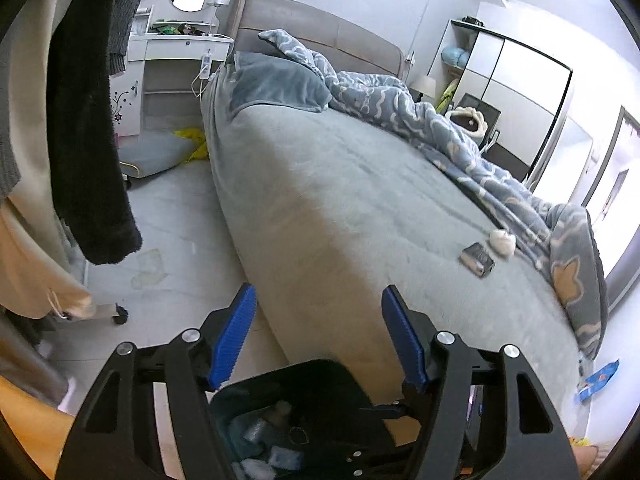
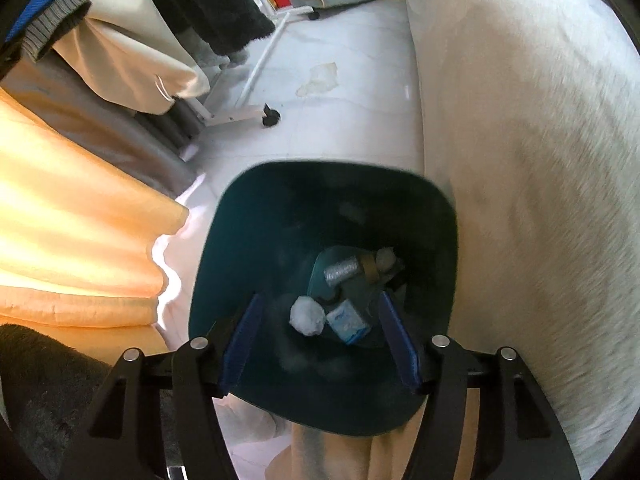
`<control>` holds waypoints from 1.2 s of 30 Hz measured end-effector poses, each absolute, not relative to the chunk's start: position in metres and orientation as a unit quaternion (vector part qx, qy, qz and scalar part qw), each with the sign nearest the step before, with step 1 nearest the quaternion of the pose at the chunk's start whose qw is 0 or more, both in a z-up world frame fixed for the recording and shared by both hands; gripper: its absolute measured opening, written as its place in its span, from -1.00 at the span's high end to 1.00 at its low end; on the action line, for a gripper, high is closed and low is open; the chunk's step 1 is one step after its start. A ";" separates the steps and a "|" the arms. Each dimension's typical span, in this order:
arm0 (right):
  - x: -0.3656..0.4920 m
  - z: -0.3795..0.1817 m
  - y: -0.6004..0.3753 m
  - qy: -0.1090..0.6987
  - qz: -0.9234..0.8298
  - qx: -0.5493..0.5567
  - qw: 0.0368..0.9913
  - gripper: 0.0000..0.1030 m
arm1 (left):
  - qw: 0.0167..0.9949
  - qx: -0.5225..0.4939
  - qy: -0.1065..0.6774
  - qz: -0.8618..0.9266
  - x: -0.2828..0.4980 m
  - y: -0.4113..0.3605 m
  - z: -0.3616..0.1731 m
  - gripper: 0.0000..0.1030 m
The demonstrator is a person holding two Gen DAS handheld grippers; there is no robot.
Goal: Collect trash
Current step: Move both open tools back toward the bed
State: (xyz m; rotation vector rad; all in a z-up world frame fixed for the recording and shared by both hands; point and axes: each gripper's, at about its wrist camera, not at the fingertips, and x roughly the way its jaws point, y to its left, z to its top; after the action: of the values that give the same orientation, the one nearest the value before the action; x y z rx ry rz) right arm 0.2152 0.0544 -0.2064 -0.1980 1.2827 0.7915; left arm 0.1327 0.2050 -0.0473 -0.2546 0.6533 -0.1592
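A dark teal trash bin (image 2: 240, 240) stands on the floor beside the bed. At its bottom lie a white crumpled wad (image 2: 307, 315), a small blue-and-white box (image 2: 348, 324), a silver wrapper (image 2: 342, 270) and another pale wad (image 2: 385, 258). My right gripper (image 2: 320, 296) hangs over the bin's mouth, open, with nothing between its blue pads. My left gripper (image 1: 319, 290) is open and empty above the bin (image 1: 300, 384), pointing across the grey bed (image 1: 340, 184). On the bed lie a white tissue ball (image 1: 503, 241) and a dark packet (image 1: 477, 259).
A rumpled blue quilt (image 1: 420, 120) covers the bed's far side. Clothes hang on a wheeled rack (image 1: 92, 120) at the left, with an orange curtain (image 2: 80, 220) nearby. A blue wrapper (image 1: 598, 380) lies on the floor at the right, and a yellow bag (image 1: 192, 142) by the dresser.
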 end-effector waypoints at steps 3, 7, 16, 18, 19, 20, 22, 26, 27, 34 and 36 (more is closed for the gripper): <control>0.219 -0.192 0.052 0.564 0.372 -0.089 0.732 -0.21 | 0.939 -0.122 0.313 -0.075 0.139 0.199 -0.043 -0.31; 0.228 -0.173 0.050 0.538 0.384 -0.086 0.745 -0.21 | 0.943 -0.115 0.302 -0.074 0.146 0.192 -0.038 -0.31; 0.252 -0.129 0.019 0.458 0.374 -0.090 0.802 -0.26 | 0.946 -0.127 0.288 -0.078 0.167 0.179 -0.029 -0.43; 0.260 -0.122 0.007 0.442 0.362 -0.086 0.816 -0.33 | 0.946 -0.127 0.288 -0.081 0.173 0.174 -0.028 -0.48; 0.263 -0.119 0.003 0.436 0.357 -0.086 0.822 -0.35 | 0.946 -0.127 0.288 -0.082 0.174 0.172 -0.028 -0.49; 0.267 -0.116 -0.003 0.429 0.352 -0.087 0.828 -0.36 | 0.946 -0.126 0.288 -0.083 0.177 0.169 -0.027 -0.50; 0.275 -0.110 -0.016 0.416 0.339 -0.087 0.839 -0.37 | 0.946 -0.124 0.287 -0.086 0.183 0.164 -0.027 -0.55; 0.288 -0.105 -0.036 0.400 0.320 -0.085 0.855 -0.43 | 0.946 -0.121 0.286 -0.093 0.194 0.151 -0.027 -0.64; 0.292 -0.103 -0.043 0.396 0.314 -0.086 0.859 -0.44 | 0.946 -0.119 0.286 -0.094 0.196 0.148 -0.027 -0.70; 0.319 -0.092 -0.086 0.378 0.275 -0.071 0.881 -0.47 | 0.947 -0.109 0.281 -0.110 0.217 0.119 -0.026 -0.79; 0.325 -0.089 -0.097 0.374 0.269 -0.070 0.885 -0.56 | 0.947 -0.104 0.281 -0.116 0.224 0.109 -0.027 -0.81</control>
State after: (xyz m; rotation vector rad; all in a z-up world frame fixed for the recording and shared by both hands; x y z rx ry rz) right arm 0.3245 -0.0969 -0.0891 -0.1462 0.7791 0.5598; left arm 0.2235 0.1088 -0.0265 -0.2111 0.5716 -0.2367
